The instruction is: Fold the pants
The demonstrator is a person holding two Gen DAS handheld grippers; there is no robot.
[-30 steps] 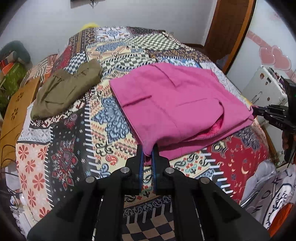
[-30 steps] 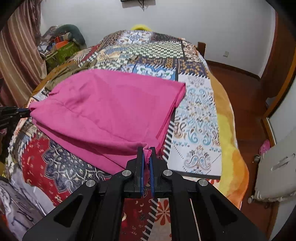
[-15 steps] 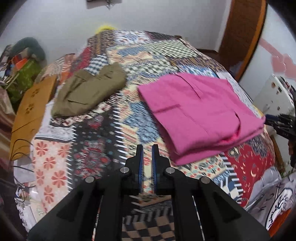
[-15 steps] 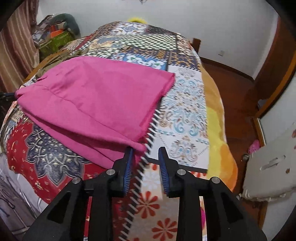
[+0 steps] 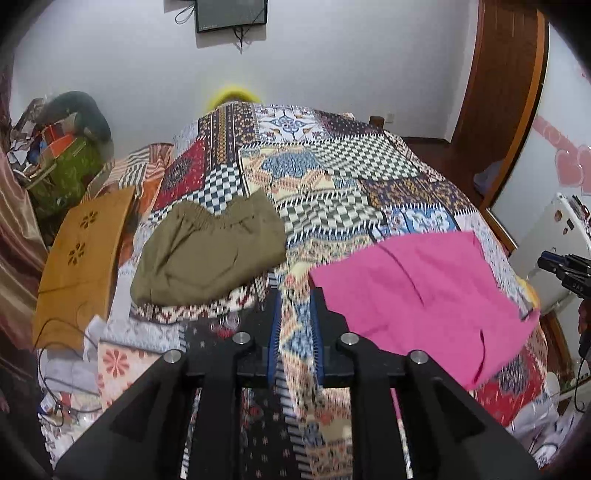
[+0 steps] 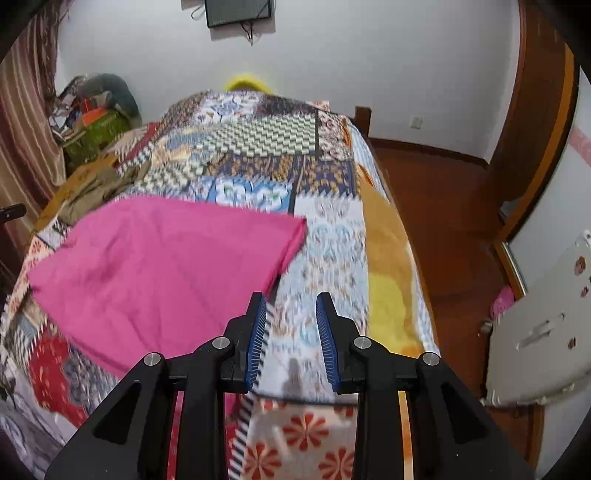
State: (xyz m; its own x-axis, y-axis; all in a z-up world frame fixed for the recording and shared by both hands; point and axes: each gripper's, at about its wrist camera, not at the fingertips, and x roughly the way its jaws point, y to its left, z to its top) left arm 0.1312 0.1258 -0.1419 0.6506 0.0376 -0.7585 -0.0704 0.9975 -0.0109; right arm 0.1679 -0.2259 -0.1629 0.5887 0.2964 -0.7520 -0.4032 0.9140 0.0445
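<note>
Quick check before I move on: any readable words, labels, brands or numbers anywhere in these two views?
None readable.
Wall screen: dark, no text visible.
White appliance: stickers too small to read.
Green bag: print too blurred.
Pink pants and olive pants: no label showing.

Folded pants (image 5: 417, 291) lie on the bed (image 5: 332, 173), right of another garment (image 5: 210, 251).

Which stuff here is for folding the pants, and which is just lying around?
For the job: pink pants, left gripper, right gripper, both with jaws open.

Just lying about: olive garment, patchwork bedspread, orange board, wall screen.
</note>
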